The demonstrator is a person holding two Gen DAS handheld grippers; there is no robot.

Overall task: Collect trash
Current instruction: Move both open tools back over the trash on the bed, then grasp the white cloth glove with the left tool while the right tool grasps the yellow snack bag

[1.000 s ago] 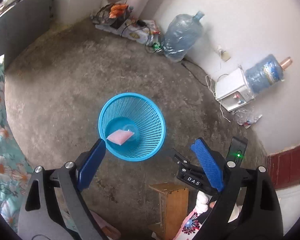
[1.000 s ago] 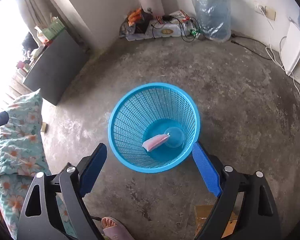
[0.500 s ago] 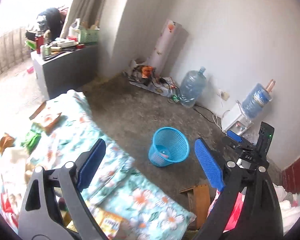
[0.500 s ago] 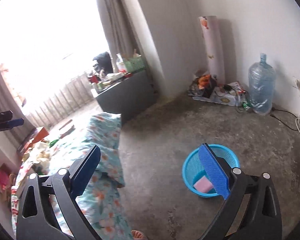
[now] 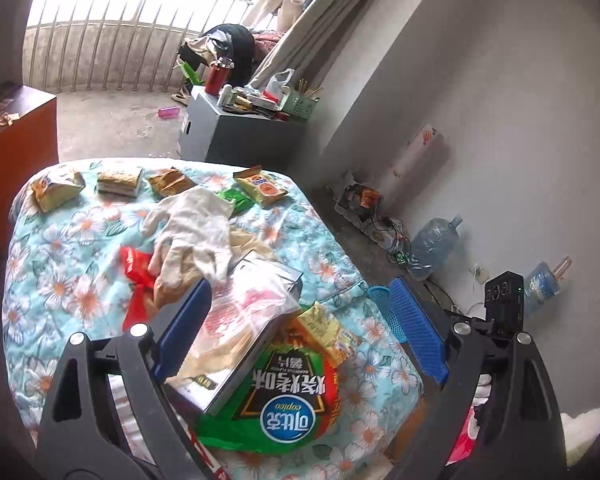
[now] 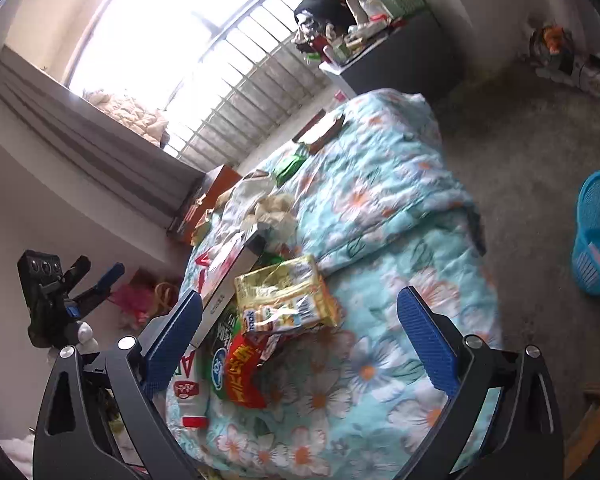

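Note:
Trash lies scattered on a floral quilt [image 5: 76, 240]: a green chip bag [image 5: 288, 404], a grey box under a clear plastic bag [image 5: 244, 320], a white glove [image 5: 196, 220], a red wrapper [image 5: 136, 276] and several snack packets. My left gripper [image 5: 300, 332] is open and empty above the chip bag and box. My right gripper [image 6: 300, 332] is open and empty above a yellow snack packet [image 6: 284, 296]. The blue mesh bin [image 6: 598, 232] stands on the floor at the right, with a pink item inside. Its rim also shows past the quilt's edge in the left wrist view [image 5: 382, 300].
A grey cabinet [image 5: 236, 132] with clutter stands beyond the quilt. Water bottles [image 5: 432, 248] and cables lie along the white wall. A brown box [image 5: 16, 128] sits at the left. Balcony railing [image 6: 252, 64] is behind. The concrete floor [image 6: 532, 140] lies between quilt and bin.
Both grippers have swung away from the blue bin and now hover over the quilt with the trash. Both stay open and empty.

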